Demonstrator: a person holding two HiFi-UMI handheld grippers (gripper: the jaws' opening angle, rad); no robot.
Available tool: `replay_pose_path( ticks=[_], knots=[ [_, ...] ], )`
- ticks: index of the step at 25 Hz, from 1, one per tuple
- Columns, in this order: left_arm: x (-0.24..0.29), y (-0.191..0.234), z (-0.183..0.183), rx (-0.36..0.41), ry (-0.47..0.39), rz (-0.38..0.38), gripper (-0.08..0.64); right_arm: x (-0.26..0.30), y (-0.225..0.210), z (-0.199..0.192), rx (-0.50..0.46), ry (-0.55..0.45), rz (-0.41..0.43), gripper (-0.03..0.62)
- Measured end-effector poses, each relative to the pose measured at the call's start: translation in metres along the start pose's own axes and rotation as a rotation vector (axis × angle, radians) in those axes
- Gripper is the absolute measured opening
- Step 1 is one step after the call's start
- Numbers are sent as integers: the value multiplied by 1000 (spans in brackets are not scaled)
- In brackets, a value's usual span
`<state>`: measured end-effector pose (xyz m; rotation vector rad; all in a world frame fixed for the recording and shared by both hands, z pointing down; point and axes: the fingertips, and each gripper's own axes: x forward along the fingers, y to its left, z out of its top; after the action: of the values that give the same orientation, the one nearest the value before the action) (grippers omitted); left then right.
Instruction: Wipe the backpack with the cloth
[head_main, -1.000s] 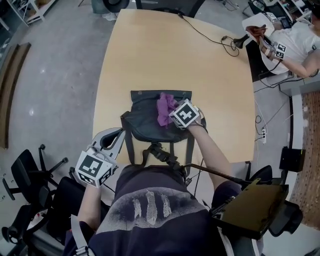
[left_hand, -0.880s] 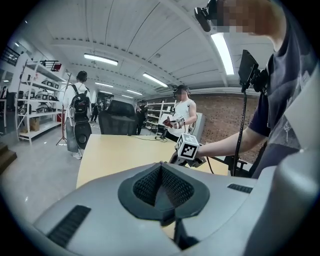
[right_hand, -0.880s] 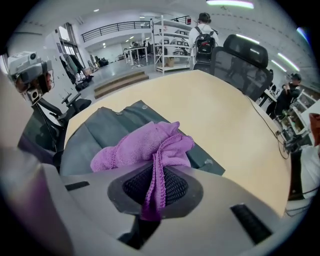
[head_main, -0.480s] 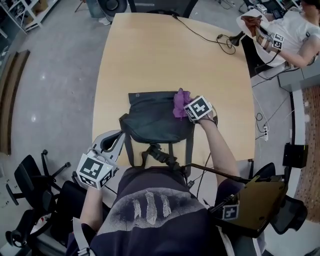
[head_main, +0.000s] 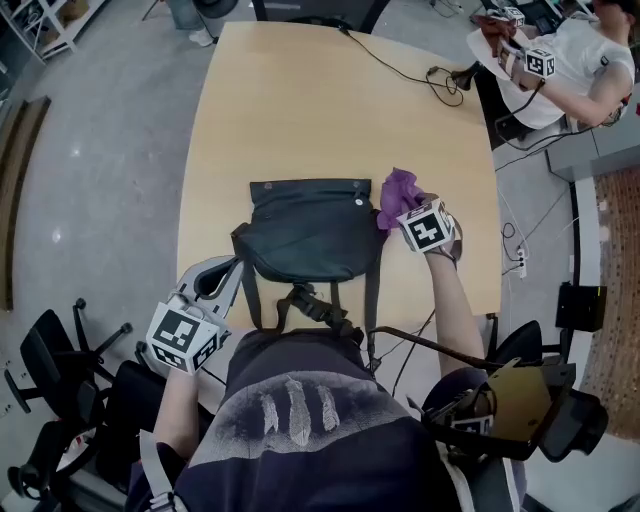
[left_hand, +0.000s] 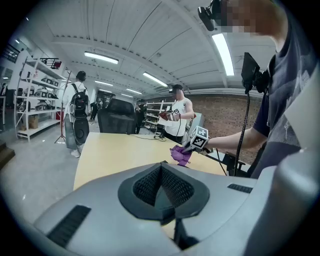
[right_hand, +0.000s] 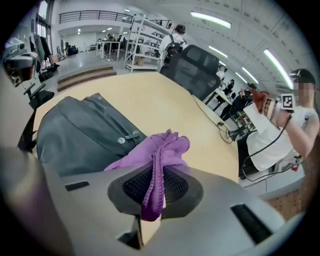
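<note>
A dark grey backpack (head_main: 305, 232) lies flat near the front edge of the wooden table (head_main: 330, 110), straps hanging toward me. My right gripper (head_main: 405, 215) is shut on a purple cloth (head_main: 397, 193), held just past the bag's right edge over bare table. In the right gripper view the cloth (right_hand: 159, 156) is pinched between the jaws with the backpack (right_hand: 80, 135) at left. My left gripper (head_main: 205, 295) hangs off the table's front left corner, jaws shut on nothing; in its view the cloth (left_hand: 180, 154) shows far off.
A black cable (head_main: 420, 68) and plug lie at the table's far right. A seated person (head_main: 570, 60) with grippers is at the top right. Chairs (head_main: 60, 360) stand at my left, and a dark tablet stand (head_main: 520, 400) at my right.
My right gripper has carried the cloth rightward across the backpack, from the middle of its top to off the bag's right edge. The left gripper has stayed put.
</note>
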<state>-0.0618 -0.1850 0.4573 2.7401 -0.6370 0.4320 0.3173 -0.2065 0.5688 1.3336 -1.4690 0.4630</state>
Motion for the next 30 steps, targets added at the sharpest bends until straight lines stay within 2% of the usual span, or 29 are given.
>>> replay_pose_path(
  ticks=[2, 5, 7, 9, 12, 14, 18, 21, 25, 28, 30],
  knots=[
    [4, -3, 3, 10, -5, -19, 6, -13, 2, 4, -12, -42, -52, 29],
    [9, -5, 9, 27, -12, -40, 6, -15, 22, 8, -127, -45, -85, 29],
    [10, -7, 11, 35, -16, -49, 6, -6, 51, 3, -193, -16, -28, 29],
    [9, -9, 11, 39, -18, -55, 6, 0, 85, 0, -211, -5, 57, 29],
    [3, -6, 9, 38, -17, -51, 6, -2, 130, 4, -206, -12, 158, 29],
    [-3, -2, 6, 32, -16, -41, 6, -5, 150, 8, -215, -9, 184, 29],
    [-12, 3, -1, 23, -17, -35, 6, -16, 185, 21, -172, -36, 276, 29],
    [-19, 4, -4, 24, -23, -40, 6, -22, 211, 28, -205, -43, 303, 29],
    [-26, 8, -3, 26, -32, -42, 6, -30, 242, 41, -194, -64, 370, 29],
    [-30, 8, -3, 32, -34, -47, 6, -33, 264, 48, -223, -71, 386, 29],
    [-33, 8, -4, 34, -36, -50, 6, -35, 272, 51, -206, -77, 405, 29]
  ],
)
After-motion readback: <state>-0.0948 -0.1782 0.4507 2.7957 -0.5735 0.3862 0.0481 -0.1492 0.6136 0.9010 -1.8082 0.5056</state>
